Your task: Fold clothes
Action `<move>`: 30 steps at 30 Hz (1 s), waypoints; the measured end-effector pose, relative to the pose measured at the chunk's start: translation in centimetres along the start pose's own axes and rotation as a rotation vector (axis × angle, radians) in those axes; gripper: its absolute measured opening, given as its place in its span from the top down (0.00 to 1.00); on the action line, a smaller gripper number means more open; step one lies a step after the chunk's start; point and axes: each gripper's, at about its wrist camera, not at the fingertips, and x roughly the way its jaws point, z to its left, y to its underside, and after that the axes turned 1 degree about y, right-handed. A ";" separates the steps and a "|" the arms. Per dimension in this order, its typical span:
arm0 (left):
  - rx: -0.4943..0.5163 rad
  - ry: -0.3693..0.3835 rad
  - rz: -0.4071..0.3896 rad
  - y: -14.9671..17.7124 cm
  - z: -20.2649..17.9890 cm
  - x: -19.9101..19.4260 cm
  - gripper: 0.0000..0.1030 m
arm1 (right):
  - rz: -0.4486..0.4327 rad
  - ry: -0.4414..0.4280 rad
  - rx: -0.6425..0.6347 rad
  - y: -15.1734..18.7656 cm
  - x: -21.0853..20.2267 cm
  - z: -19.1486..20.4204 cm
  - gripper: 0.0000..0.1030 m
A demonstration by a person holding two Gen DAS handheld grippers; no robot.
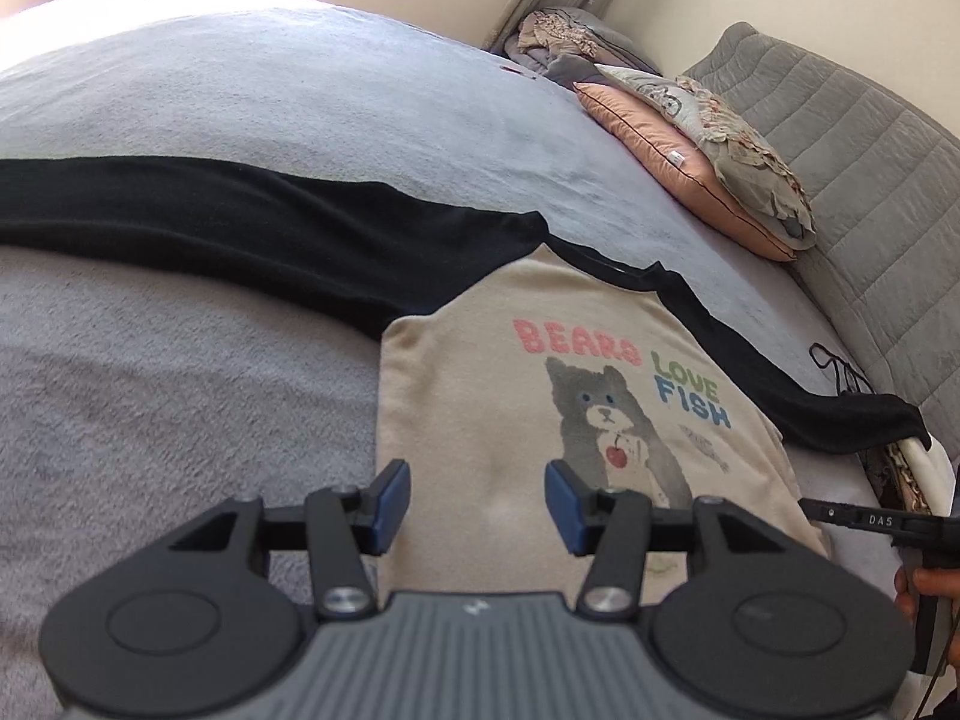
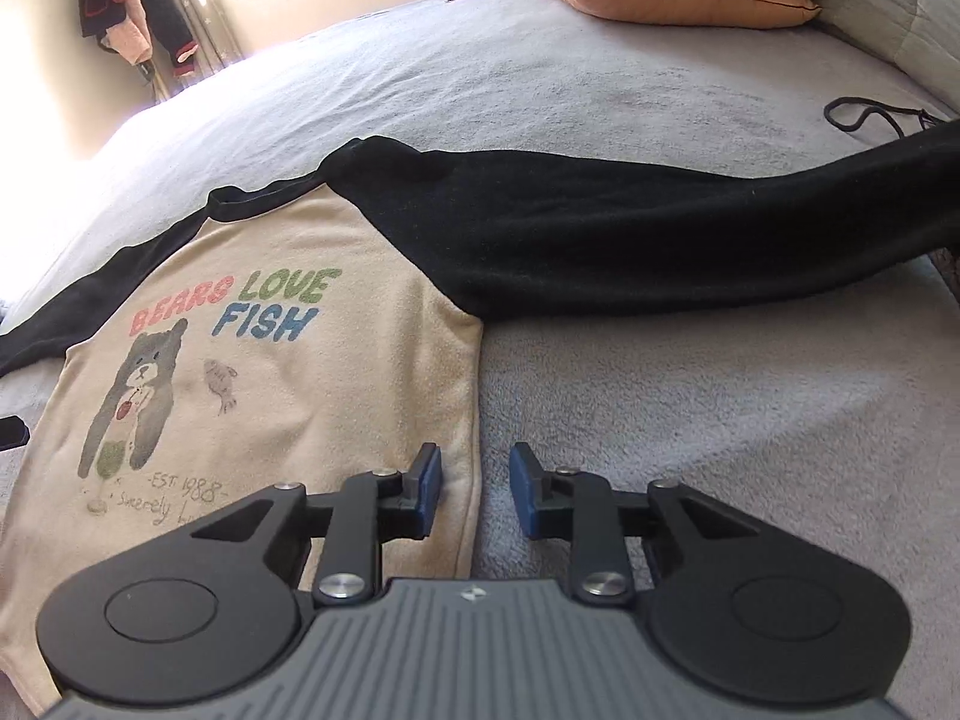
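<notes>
Your left gripper point(image 1: 477, 504) hangs with its jaws wide apart and empty, low over the left side of the shirt point(image 1: 492, 420). The cream body of the shirt lies flat on the bed point(image 1: 180, 396), spreading ahead of and between the blue pads point(image 1: 393, 507), with the bear print just right of them. One black sleeve point(image 1: 210, 222) stretches far off to the left ahead of the gripper.

Your right gripper point(image 2: 474, 492) is also open and holds nothing. Its jaws straddle the right side seam of the shirt point(image 2: 360, 396): the left pad over cream cloth, the right pad point(image 2: 521, 495) over bare blanket. The other black sleeve point(image 2: 660, 240) runs away ahead and to the right. Pillows point(image 2: 660, 0) sit far ahead.
</notes>
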 end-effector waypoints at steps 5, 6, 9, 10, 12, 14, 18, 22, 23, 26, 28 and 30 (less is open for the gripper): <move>-0.061 -0.019 -0.021 2.7 1.1 -3.6 0.49 | -0.035 -0.034 0.089 3.7 -4.0 -0.5 0.83; -0.081 -0.019 -0.022 3.3 1.5 -4.2 0.48 | -0.041 -0.045 0.110 4.5 -4.8 -0.7 0.82; -0.161 0.004 -0.009 5.5 2.5 -5.9 0.47 | -0.046 -0.078 0.179 7.1 -6.9 -1.3 0.79; -0.178 0.012 -0.006 6.2 2.6 -6.3 0.46 | -0.050 -0.084 0.205 7.8 -7.6 -1.5 0.79; -0.181 0.006 0.001 7.6 2.5 -6.9 0.45 | -0.061 -0.069 0.211 8.6 -8.7 -1.3 0.79; -0.187 0.004 0.010 8.7 2.4 -7.1 0.45 | -0.039 -0.078 0.211 9.2 -9.1 -1.1 0.79; -0.228 0.024 0.014 10.5 2.6 -7.9 0.45 | -0.020 -0.071 0.260 10.3 -9.7 -1.2 0.79; -0.260 0.026 -0.006 11.4 3.2 -8.8 0.45 | -0.054 -0.095 0.335 11.8 -11.2 -1.9 0.79; -0.261 0.027 -0.003 11.6 3.1 -8.7 0.45 | -0.065 -0.097 0.362 12.2 -11.5 -2.1 0.79; -0.258 0.027 0.007 12.0 2.9 -8.5 0.45 | -0.087 -0.094 0.422 13.0 -12.4 -2.6 0.70; -0.256 0.027 0.013 12.3 2.7 -8.3 0.45 | -0.078 -0.074 0.435 13.4 -12.6 -2.6 0.64; -0.254 0.026 0.020 12.5 2.5 -8.2 0.45 | -0.064 -0.066 0.430 13.7 -12.5 -2.3 0.64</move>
